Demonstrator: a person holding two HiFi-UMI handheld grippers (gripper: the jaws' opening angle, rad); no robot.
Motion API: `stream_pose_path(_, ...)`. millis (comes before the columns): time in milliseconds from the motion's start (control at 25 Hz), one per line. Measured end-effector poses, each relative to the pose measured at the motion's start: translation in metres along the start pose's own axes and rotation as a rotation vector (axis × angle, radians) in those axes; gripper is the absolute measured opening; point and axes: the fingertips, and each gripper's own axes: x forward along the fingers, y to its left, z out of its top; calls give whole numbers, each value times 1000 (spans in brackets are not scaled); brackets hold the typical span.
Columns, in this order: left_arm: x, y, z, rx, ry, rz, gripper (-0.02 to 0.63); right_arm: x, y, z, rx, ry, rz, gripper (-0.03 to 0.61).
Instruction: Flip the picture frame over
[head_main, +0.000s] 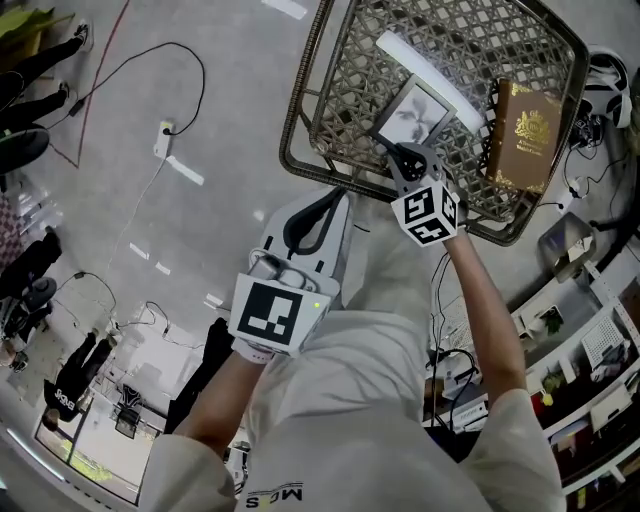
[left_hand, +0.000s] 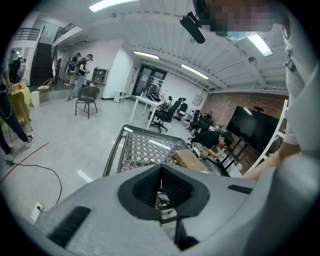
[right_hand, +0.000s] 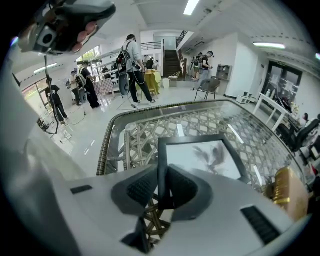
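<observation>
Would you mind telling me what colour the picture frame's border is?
Black; the picture frame shows best in the right gripper view.

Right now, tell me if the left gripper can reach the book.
Likely not directly: the book lies on the right side of the table, and the right gripper, shut on the picture frame, stands between it and the left gripper.

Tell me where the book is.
Head view, right side: the book lies on the table, just right of the frame, near the table's right edge.
</observation>
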Motion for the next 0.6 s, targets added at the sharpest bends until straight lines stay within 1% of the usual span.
stream_pose_path(280, 3, 0, -2, -2, 4, 0, 25, 2, -1, -1, 2, 6, 9, 75)
stream_pose_path(600, 3, 1, 0, 1, -1, 5, 25, -3, 3, 2, 38, -7, 54, 75)
